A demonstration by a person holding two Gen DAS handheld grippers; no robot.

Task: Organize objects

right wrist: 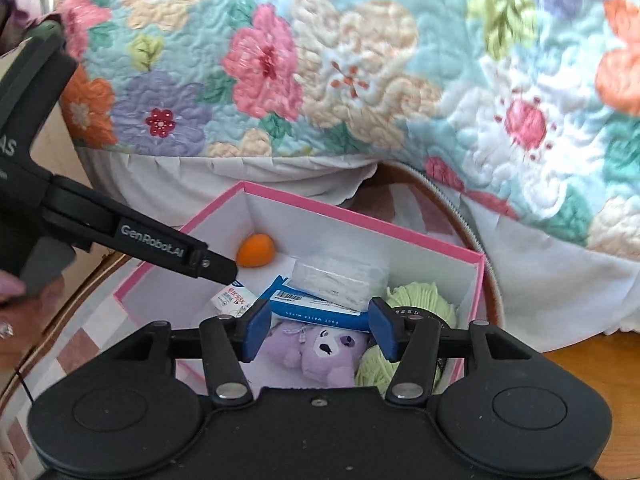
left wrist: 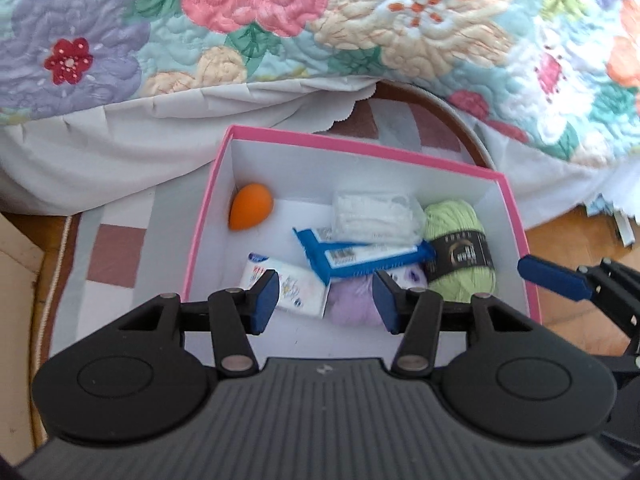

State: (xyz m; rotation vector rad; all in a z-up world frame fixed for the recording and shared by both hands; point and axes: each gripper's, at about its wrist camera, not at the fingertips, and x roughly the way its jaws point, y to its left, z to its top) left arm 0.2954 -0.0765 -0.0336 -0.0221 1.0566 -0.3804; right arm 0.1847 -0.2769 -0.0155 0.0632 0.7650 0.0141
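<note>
A pink box with a white inside (left wrist: 360, 172) (right wrist: 340, 232) stands on a checked rug. In it lie an orange egg-shaped sponge (left wrist: 251, 212) (right wrist: 256, 255), a clear pack of cotton swabs (left wrist: 376, 218) (right wrist: 336, 278), a blue wipes pack (left wrist: 352, 258) (right wrist: 316, 310), green yarn (left wrist: 460, 264) (right wrist: 420, 298), a purple plush bear (right wrist: 320, 350) and a white tissue pack (left wrist: 296, 288) (right wrist: 232, 299). My left gripper (left wrist: 326, 302) hovers open above the box's near side, holding nothing. My right gripper (right wrist: 320, 330) also hangs open over the box, with the bear below its empty jaws.
A floral quilt (left wrist: 360, 20) and white bed skirt (left wrist: 100, 148) hang just behind the box. The checked rug (left wrist: 116, 256) lies on a wooden floor (left wrist: 572, 236). A person's hand (right wrist: 8, 292) holds the left gripper's black body (right wrist: 152, 240) at the left of the box.
</note>
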